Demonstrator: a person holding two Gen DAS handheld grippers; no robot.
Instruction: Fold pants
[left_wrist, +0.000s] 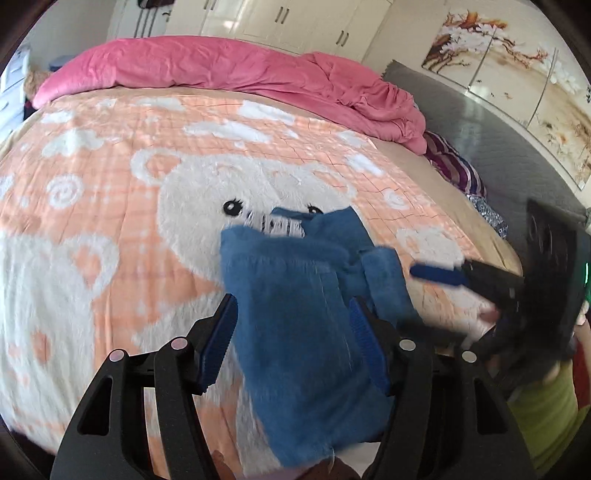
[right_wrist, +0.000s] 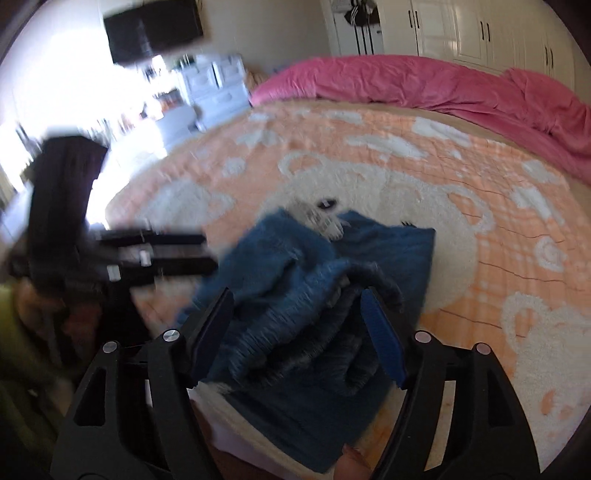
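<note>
Over pants, left gripper angled down — jaws apart

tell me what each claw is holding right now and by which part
Both claws stand open around the blue pants, so a firm hold cannot be told. The left claw straddles a lifted fold; the right claw straddles the bunched folds. No pad visibly presses.

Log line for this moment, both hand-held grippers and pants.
pants: bunched on bed blanket | left hand-held gripper: open, pants between | right hand-held gripper: open, astride pants | fold: unfinished
</note>
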